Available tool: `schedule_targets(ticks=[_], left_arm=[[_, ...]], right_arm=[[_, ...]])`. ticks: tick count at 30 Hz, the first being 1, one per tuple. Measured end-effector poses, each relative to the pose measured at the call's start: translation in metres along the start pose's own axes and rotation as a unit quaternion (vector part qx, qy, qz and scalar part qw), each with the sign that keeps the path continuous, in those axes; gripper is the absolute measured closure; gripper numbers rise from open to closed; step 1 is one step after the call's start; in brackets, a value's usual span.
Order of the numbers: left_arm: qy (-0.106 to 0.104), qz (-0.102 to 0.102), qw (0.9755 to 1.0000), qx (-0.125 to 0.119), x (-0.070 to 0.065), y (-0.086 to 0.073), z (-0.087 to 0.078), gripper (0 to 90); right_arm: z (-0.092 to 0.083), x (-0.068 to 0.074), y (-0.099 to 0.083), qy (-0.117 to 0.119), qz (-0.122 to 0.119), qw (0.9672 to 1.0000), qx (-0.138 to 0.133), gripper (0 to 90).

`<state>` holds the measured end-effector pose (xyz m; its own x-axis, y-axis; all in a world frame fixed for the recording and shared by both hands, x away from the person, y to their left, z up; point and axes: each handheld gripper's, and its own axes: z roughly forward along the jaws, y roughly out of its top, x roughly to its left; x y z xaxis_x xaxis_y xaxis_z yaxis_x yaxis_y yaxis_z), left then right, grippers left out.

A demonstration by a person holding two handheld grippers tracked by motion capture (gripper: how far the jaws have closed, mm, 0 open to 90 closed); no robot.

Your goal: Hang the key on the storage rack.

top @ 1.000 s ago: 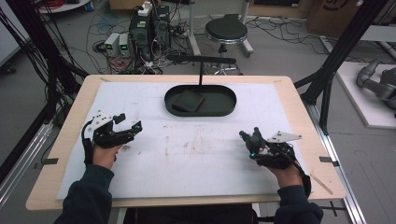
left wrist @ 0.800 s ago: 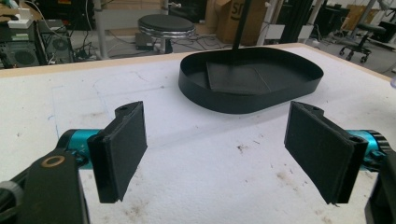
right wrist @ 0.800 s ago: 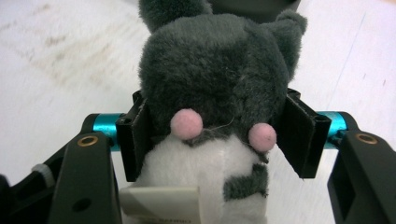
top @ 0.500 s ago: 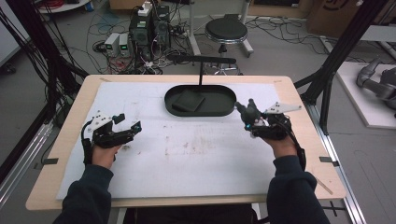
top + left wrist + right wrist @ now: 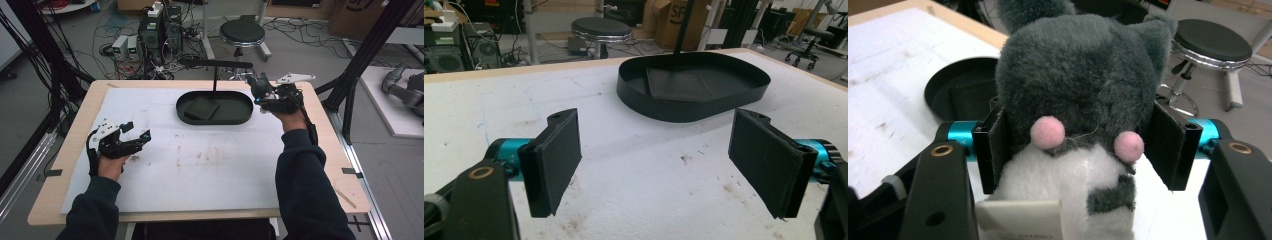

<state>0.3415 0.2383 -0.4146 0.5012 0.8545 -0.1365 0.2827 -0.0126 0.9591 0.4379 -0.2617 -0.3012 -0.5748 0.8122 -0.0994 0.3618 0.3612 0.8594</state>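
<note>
A grey and white plush cat with pink cheeks and a paper tag sits between the jaws of my right gripper, which is shut on it. In the high view the right gripper holds the plush cat raised at the right end of the black oval tray. The tray holds a flat dark square pad. My left gripper rests over the white mat at the left, open, its pads wide apart with nothing between them.
A black T-shaped stand rises behind the tray. The white mat covers most of the wooden table. Beyond the far edge stand a round stool and electronics with cables on the floor.
My right gripper has lifted and travelled from the table's near right side to the tray's right end, carrying the plush cat. The left gripper has stayed where it was.
</note>
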Motion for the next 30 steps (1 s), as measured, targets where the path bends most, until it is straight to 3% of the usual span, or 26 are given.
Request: schedule_targets(ticks=[8, 14, 17, 21, 30], left_arm=[[0.0, -0.005, 1.0, -0.001, 0.002, -0.001, -0.001, 21.0], [0.0, -0.006, 1.0, -0.002, 0.003, -0.001, 0.0, 21.0], [0.0, -0.007, 1.0, -0.003, 0.003, -0.001, -0.001, 21.0], [-0.001, -0.008, 1.0, -0.002, 0.004, -0.001, -0.001, 21.0], [0.0, -0.008, 1.0, -0.001, 0.003, -0.001, 0.0, 21.0]], right_arm=[[0.014, -0.01, 0.019, -0.014, 0.011, 0.9998, -0.012, 36.2], [0.028, -0.014, 0.026, -0.018, 0.024, 0.9995, -0.006, 36.3], [0.036, -0.014, 0.022, -0.015, 0.026, 0.9993, 0.021, 36.3], [0.039, -0.014, 0.019, -0.013, 0.031, 0.9989, 0.032, 36.3], [0.041, -0.019, 0.016, -0.043, 0.037, 0.9968, 0.056, 36.4]])
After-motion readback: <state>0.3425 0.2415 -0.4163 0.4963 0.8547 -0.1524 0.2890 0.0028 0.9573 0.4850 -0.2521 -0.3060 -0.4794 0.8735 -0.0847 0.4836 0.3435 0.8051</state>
